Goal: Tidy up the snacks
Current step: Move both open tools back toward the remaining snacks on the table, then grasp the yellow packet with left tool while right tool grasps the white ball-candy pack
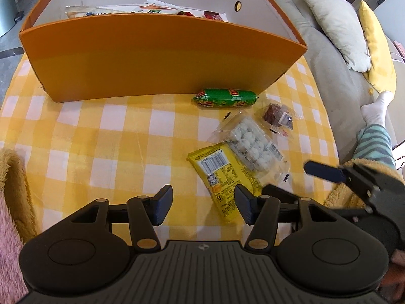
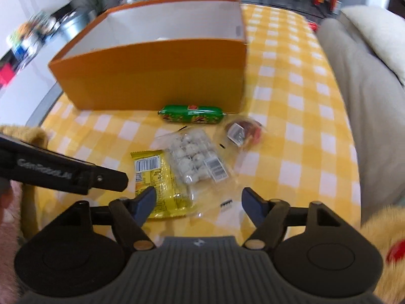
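Nearest the lens: right gripper (image 2: pixel 196 204), jaws spread wide & empty, left finger over the bottom edge of the yellow snack packet (image 2: pixel 160 182), clear pack of white balls (image 2: pixel 193 160) overlapping that packet's right side. Left gripper (image 1: pixel 201 206) likewise spread, holding nothing, packet at its 1 o'clock. Likely step: grab the yellow packet. Best to nip its free lower-left corner, away from the overlap, lift slow so the clear pack slides off, not drags. At 12 o'clock the green sausage (image 2: pixel 191 116) lies against the orange box (image 2: pixel 152 81); a small dark-snack packet (image 2: pixel 243 131) at 1. Box already holds packets, per left view. All on a yellow checked cloth (image 2: pixel 291 126).
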Demonstrator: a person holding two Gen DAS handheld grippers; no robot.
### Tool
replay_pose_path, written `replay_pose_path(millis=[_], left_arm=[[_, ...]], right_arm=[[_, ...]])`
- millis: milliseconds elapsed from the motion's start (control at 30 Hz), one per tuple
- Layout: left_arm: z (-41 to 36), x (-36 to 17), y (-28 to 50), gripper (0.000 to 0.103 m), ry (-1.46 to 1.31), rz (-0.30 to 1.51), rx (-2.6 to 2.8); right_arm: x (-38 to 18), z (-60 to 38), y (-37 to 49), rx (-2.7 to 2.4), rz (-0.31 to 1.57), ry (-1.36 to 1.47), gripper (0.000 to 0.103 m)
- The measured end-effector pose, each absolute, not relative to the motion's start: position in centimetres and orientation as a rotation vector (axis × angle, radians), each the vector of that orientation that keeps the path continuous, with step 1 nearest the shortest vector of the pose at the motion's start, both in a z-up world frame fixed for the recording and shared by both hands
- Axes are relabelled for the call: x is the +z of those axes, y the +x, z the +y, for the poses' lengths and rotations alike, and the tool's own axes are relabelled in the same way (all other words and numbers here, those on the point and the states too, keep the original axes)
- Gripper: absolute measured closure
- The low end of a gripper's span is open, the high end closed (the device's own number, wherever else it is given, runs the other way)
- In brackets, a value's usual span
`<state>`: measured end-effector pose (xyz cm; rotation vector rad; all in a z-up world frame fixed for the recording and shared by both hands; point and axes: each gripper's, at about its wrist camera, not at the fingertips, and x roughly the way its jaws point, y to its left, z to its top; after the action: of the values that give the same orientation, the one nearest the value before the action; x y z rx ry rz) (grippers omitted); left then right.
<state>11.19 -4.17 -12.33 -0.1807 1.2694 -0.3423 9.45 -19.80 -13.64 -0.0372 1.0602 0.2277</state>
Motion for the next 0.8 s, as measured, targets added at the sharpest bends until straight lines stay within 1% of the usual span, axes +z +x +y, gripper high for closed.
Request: replay_pose_path(millis=[267, 300, 333, 433, 600, 633, 700, 800], left_arm=[[-3.6, -12.7, 11.4, 0.037, -0.19, 1.279, -0.31], [-3.6, -12.8, 11.4, 0.037, -0.19, 1.282, -0.308], [-3.6, -12.9, 11.4, 0.037, -0.188, 1.285, -0.306], [-3.6, -13.1, 11.5, 0.037, -0.185, 1.289, -0.298], [-4.1, -13.3, 11.6, 0.037, -0.182, 1.292, -0.299], [-4.3, -13.3, 11.5, 0.036, -0.18, 1.29, -0.301], [-4.9, -13.2, 11.6, 0.028, -0.181, 1.286, -0.3], [-6.2, -13.2, 11.7, 0.025, -0.194, 1.271, -0.297]], right_arm=[[-16.6, -20.0, 12.8, 0.314, 1.069, -0.044, 0.032], [-16.9, -20.2, 13.1, 0.316, 1.074, -0.027, 0.033], [-17.2, -20.5, 13.2, 0.313, 1.085, -0.007, 0.039], [-17.2, -20.7, 13.0, 0.307, 1.098, 0.036, 0.043], [-16.9, -20.4, 11.5, 0.157, 1.147, 0.099, 0.045], [-16.8, -20.5, 11.1, 0.118, 1.148, 0.104, 0.045], [-16.6, -20.6, 10.5, 0.073, 1.14, 0.084, 0.045], [-16.7, -20.7, 10.4, 0.033, 1.146, 0.031, 0.045]])
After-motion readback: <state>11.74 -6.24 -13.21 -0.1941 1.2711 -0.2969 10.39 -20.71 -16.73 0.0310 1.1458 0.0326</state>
